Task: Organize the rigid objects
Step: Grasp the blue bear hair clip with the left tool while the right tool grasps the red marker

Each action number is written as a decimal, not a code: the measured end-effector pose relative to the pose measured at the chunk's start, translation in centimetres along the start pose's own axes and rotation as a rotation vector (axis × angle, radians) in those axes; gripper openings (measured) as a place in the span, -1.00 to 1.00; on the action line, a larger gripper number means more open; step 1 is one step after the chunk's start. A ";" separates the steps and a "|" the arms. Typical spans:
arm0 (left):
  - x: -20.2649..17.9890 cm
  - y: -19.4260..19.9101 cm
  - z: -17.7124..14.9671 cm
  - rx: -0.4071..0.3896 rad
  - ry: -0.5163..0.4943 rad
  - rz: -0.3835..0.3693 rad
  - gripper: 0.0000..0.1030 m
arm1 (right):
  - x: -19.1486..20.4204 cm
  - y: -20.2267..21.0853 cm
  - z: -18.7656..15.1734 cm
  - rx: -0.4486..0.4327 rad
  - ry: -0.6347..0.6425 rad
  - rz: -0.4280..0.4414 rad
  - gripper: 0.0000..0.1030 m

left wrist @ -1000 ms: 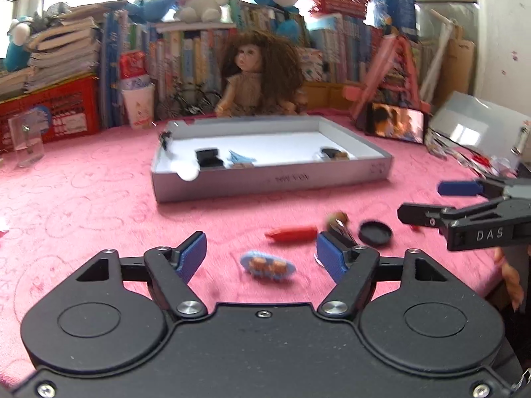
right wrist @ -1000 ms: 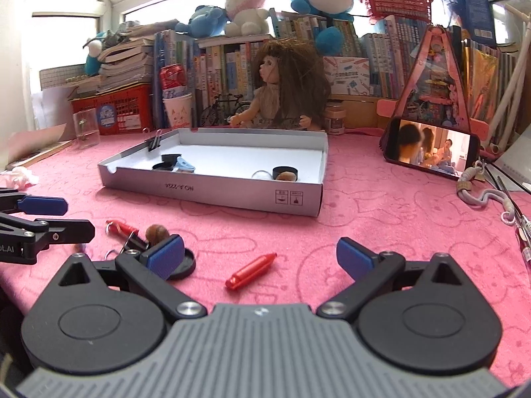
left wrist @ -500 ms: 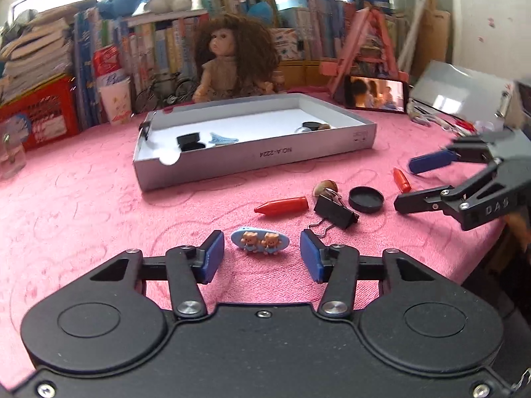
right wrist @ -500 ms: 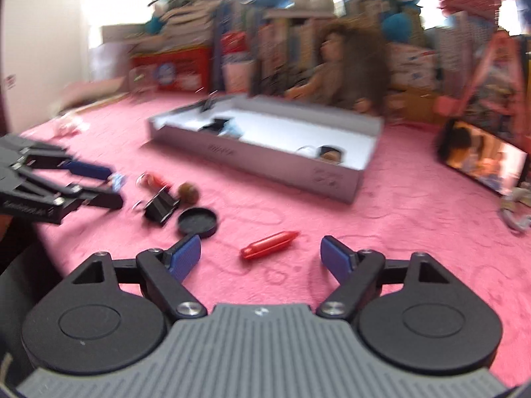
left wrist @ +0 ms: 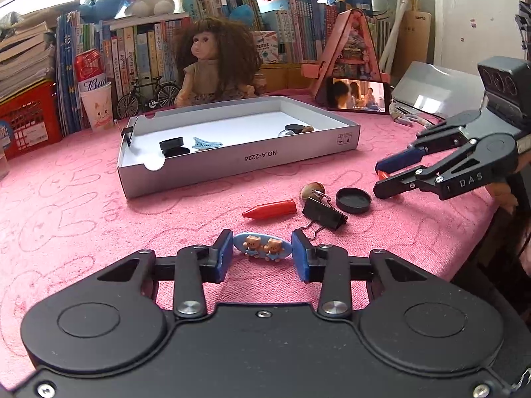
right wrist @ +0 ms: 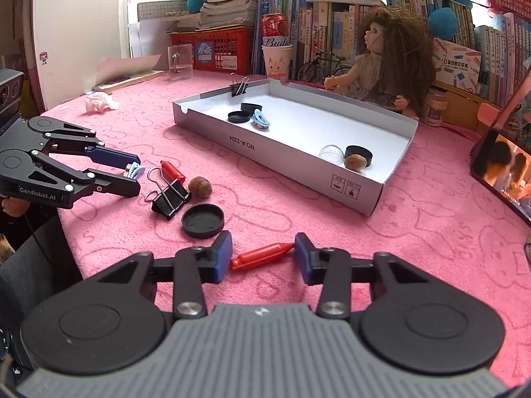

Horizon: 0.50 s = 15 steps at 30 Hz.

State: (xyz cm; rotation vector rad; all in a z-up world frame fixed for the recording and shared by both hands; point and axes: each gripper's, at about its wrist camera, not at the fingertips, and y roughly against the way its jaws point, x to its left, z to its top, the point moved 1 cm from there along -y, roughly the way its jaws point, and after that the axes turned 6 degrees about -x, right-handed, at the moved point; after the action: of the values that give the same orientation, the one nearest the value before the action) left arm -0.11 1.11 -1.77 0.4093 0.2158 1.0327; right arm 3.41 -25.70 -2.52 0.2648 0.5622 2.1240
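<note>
A blue hair clip with two little bears lies on the pink cloth between the pads of my left gripper. Its jaws are closing, and both pads touch the clip's ends. In the right wrist view, a red crayon-shaped piece lies crosswise in my right gripper, whose closing jaws touch both its ends. The left gripper shows at the left edge there with the clip between its tips. A grey cardboard box farther back holds black lids, a blue clip and a nut.
Loose on the cloth between the grippers lie a second red piece, a black binder clip, a black lid and a brown nut. A doll, books and a phone stand behind the box.
Both grippers have narrowed from wide open. The left now has the bear clip between its pads, and the right has turned and closed around the red piece.
</note>
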 end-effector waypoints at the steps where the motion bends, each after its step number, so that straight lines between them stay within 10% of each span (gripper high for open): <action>1: 0.0 0.0 0.0 -0.001 0.004 0.005 -0.30 | 0.1 0.0 0.0 -0.006 -0.004 -0.014 -0.59; 15: 0.6 -0.2 0.9 -0.021 0.053 0.046 -0.30 | -0.1 2.5 -0.1 -0.056 -0.120 -0.104 0.01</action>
State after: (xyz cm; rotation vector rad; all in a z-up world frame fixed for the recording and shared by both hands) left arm 0.65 1.33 -1.05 0.3695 0.2434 1.0910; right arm 1.63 -27.03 -1.35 0.3224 0.4359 2.0055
